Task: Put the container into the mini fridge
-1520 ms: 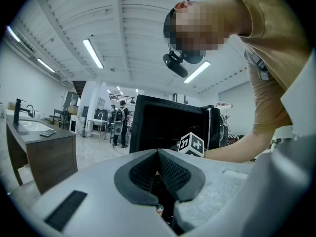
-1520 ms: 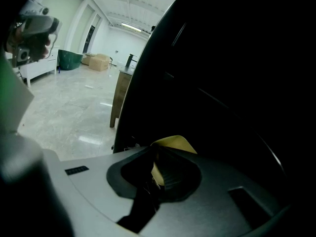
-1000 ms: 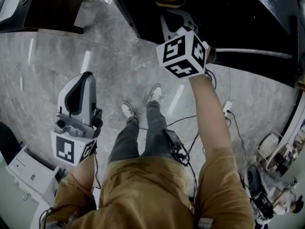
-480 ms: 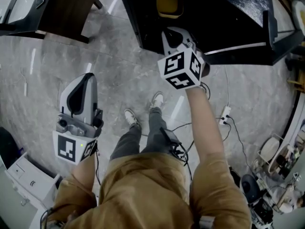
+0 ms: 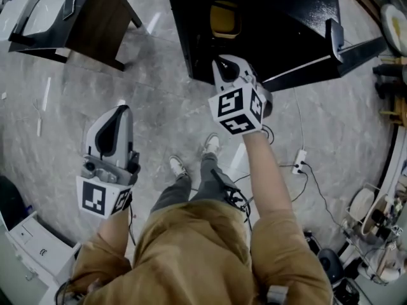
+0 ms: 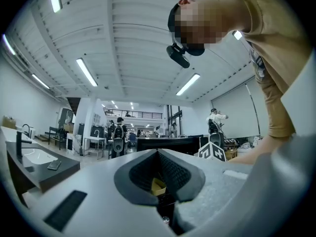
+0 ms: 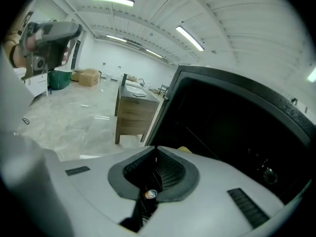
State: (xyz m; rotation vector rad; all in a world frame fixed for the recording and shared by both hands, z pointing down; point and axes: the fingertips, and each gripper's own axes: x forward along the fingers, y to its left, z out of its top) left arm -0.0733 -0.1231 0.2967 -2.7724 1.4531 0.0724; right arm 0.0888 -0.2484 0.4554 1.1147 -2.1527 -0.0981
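The yellow container [image 5: 224, 19] sat at the upper centre of the head view, in the dark mouth of the black mini fridge [image 5: 286, 11], and as far as could be judged it was already inside. The right gripper [image 5: 226, 62] hung just below it, its fingers [image 7: 170, 174] pressed together on nothing. The left gripper [image 5: 118, 112] was held low at the lower left over the floor, its fingers [image 6: 173, 174] likewise pressed together and empty. The risk seemed to lie in the right gripper's nearness: a careless swing could knock the container over or out. The power strip [image 5: 297, 161] and its cables near the feet could also catch a step. Counted: one container, one fridge, two grippers, and one wooden desk [image 5: 95, 24] at upper left.
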